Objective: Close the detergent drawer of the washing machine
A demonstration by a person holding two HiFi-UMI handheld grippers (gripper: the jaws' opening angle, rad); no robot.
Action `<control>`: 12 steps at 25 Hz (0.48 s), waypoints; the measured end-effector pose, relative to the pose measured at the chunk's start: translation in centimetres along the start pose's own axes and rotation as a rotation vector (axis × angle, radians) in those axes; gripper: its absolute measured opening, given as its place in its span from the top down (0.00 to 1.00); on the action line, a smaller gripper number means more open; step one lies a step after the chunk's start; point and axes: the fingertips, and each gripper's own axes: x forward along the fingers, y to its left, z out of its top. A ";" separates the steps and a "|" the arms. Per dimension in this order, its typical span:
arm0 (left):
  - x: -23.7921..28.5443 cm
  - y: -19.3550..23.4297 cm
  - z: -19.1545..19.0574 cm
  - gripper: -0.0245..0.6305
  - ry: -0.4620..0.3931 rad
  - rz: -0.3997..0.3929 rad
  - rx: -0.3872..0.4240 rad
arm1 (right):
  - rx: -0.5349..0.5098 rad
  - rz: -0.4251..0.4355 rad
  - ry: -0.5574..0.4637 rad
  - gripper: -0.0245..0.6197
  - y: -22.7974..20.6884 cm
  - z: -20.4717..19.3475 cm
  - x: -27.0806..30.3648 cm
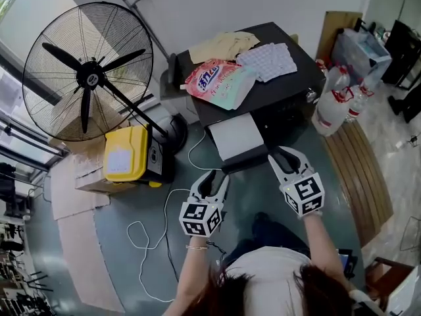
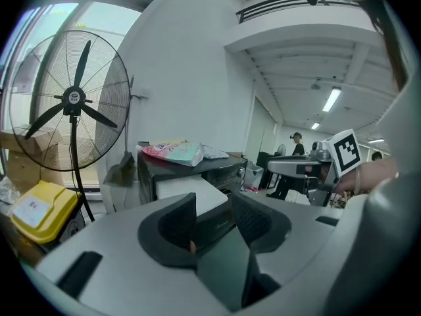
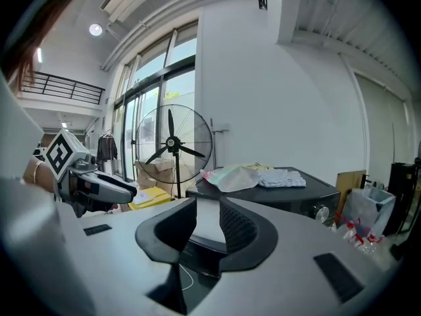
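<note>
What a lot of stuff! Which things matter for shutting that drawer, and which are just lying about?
For the job: washing machine, its open detergent drawer, left gripper, right gripper, both with jaws apart.

Lying about: detergent bag, clothes, fan, yellow case, bottles, floor cable.

Washing machine top [image 1: 304,68], detergent bag [image 1: 220,83], beige cloth [image 1: 225,45], checked cloth [image 1: 268,61]

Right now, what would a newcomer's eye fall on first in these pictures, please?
In the head view, a big black fan fills the upper left. Right of it stands a dark washing machine, a pink detergent bag on top and its white drawer pulled out; the left gripper and right gripper hover open before it.
</note>
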 end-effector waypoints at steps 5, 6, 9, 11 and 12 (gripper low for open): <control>1.5 1.2 -2.1 0.67 0.029 0.033 -0.031 | 0.004 0.028 0.067 0.77 -0.8 -3.3 1.2; 1.8 1.5 -2.6 0.67 0.038 0.038 -0.036 | 0.005 0.033 0.080 0.77 -0.9 -4.0 1.4; 2.7 2.2 -3.8 0.67 0.064 0.053 -0.053 | 0.012 0.047 0.117 0.76 -1.2 -5.8 2.1; 3.3 2.6 -4.4 0.67 0.075 0.061 -0.064 | 0.019 0.053 0.136 0.76 -1.5 -6.9 2.6; 3.6 2.8 -4.8 0.67 0.080 0.065 -0.070 | 0.025 0.055 0.146 0.75 -1.6 -7.4 2.7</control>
